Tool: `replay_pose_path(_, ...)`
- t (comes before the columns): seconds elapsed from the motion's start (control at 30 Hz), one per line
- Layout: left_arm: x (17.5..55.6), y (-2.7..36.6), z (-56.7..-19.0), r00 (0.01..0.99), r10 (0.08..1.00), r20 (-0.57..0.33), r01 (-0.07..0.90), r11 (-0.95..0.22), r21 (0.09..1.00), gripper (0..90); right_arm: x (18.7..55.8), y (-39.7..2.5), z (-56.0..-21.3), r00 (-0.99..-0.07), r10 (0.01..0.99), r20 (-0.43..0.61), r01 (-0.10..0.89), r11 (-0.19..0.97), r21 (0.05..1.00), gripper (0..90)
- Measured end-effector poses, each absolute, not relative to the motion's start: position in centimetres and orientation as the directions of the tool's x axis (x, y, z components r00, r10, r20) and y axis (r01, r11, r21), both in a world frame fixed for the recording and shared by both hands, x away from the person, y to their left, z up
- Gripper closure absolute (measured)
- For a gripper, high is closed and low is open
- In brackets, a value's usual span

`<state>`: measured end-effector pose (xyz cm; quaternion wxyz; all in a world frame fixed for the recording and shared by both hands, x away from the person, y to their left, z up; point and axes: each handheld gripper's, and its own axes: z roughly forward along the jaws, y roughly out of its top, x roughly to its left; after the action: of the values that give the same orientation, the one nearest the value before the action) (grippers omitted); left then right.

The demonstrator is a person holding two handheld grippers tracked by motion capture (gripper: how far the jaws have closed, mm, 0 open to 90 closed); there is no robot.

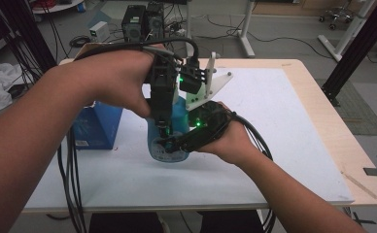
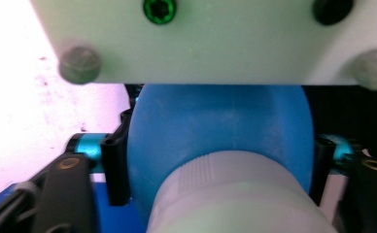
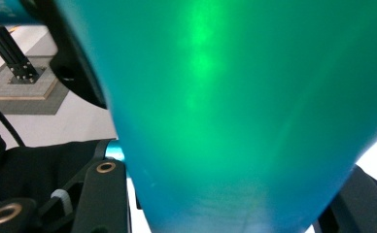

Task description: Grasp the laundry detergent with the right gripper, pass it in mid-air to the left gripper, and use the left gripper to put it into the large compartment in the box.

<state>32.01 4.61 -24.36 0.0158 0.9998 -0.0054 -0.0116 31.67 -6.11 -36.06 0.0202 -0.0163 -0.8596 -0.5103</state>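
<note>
Left of centre in the high view, a translucent blue plastic bottle [image 1: 169, 145] stands on the white desk [image 1: 283, 141]. The left claw [image 1: 163, 130] comes down from above, its jaws clamped on the bottle's ribbed white cap [image 2: 235, 194]. The right claw [image 1: 169, 144] grips the bottle's body from the right. A blue cardboard box [image 1: 96, 126] sits just left.

Bottle [image 1: 169, 148] on table [image 1: 274, 145] mid-left; box [image 1: 96, 127] just left of bottle.

Glossy smooth blue plastic bottle [image 1: 169, 145] with ribbed white cap [image 2: 235, 194]; matt white tabletop [image 1: 274, 126].
</note>
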Motion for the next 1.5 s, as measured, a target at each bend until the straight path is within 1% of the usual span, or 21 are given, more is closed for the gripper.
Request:
replay_pose_path(0.03,32.0,4.6,-24.3,1.0,-0.006,-0.026,-0.005,-1.0,0.031,33.4,31.7,-6.1,-36.1,-0.999,0.007,0.052,0.049,0.477,0.877,46.3)
replay_pose_path(0.07,32.0,4.6,-24.4,0.999,-0.006,-0.031,-0.005,-1.0,0.027,37.3,31.6,-6.1,-36.1,-0.998,0.007,0.055,0.051,0.479,0.876,46.3)
replay_pose_path(0.1,32.0,4.7,-24.4,0.999,-0.001,-0.032,0.0,-1.0,0.03,37.8,31.6,-6.1,-36.0,-0.999,0.005,0.053,0.049,0.48,0.876,46.3)
replay_pose_path(0.2,32.0,4.7,-24.3,1.0,-0.008,-0.027,-0.007,-1.0,0.025,38.1,31.6,-6.0,-36.1,-0.999,0.004,0.052,0.048,0.477,0.878,46.4)
replay_pose_path(0.43,31.7,4.4,-24.2,0.999,0.021,-0.025,0.021,-1.0,0.0,38.7,31.5,-6.0,-36.1,-0.998,-0.006,0.055,0.046,0.471,0.881,46.3)
replay_pose_path(0.6,31.6,4.3,-24.0,1.0,0.011,-0.011,0.012,-1.0,0.008,38.9,31.5,-6.2,-35.9,-0.999,-0.007,0.047,0.039,0.464,0.885,46.0)
replay_pose_path(0.8,31.6,4.3,-23.4,1.0,0.016,-0.026,0.017,-0.999,0.031,39.0,31.4,-6.6,-35.6,-0.998,-0.012,0.063,0.051,0.452,0.89,43.6)
replay_pose_path(0.83,31.6,4.3,-23.2,1.0,0.013,-0.024,0.014,-0.999,0.033,39.0,31.4,-6.8,-35.6,-0.998,-0.009,0.064,0.053,0.449,0.892,41.5)
replay_pose_path(0.9,31.6,4.3,-23.0,1.0,0.016,-0.02,0.016,-0.999,0.035,38.9,31.3,-7.3,-35.5,-0.998,0.022,0.057,0.061,0.44,0.896,33.5)
replay_pose_path(0.97,31.6,4.3,-22.8,1.0,0.019,-0.018,0.019,-0.999,0.032,38.9,31.4,-7.9,-35.4,-0.998,0.028,0.059,0.065,0.445,0.893,30.3)
replay_pose_path(1.07,31.7,4.6,-22.6,0.999,0.035,-0.017,0.036,-0.999,0.029,38.9,31.3,-9.2,-35.1,-0.998,0.034,0.056,0.066,0.462,0.885,23.1)
replay_pose_path(1.2,32.0,5.0,-22.3,0.998,0.055,-0.017,0.055,-0.998,0.017,38.9,31.1,-10.4,-34.6,-0.998,0.043,0.049,0.064,0.481,0.874,21.9)
replay_pose_path(1.23,32.1,5.1,-22.2,0.998,0.058,-0.016,0.058,-0.998,0.01,38.8,31.1,-11.0,-34.4,-0.997,0.064,0.037,0.064,0.501,0.863,15.9)
replay_pose_path(1.27,32.1,5.3,-22.1,0.998,0.065,-0.016,0.065,-0.998,0.008,38.8,31.2,-11.3,-34.4,-0.996,0.079,0.03,0.066,0.509,0.858,13.4)
replay_pose_path(1.47,32.4,5.8,-21.4,0.996,0.088,-0.013,0.088,-0.996,0.003,38.8,31.4,-12.8,-33.5,-0.994,0.108,0.023,0.077,0.529,0.845,13.2)
replay_pose_path(1.5,32.4,6.1,-21.1,0.994,0.105,-0.012,0.105,-0.994,0.003,38.8,31.5,-13.2,-33.0,-0.993,0.117,0.019,0.08,0.538,0.839,11.1)
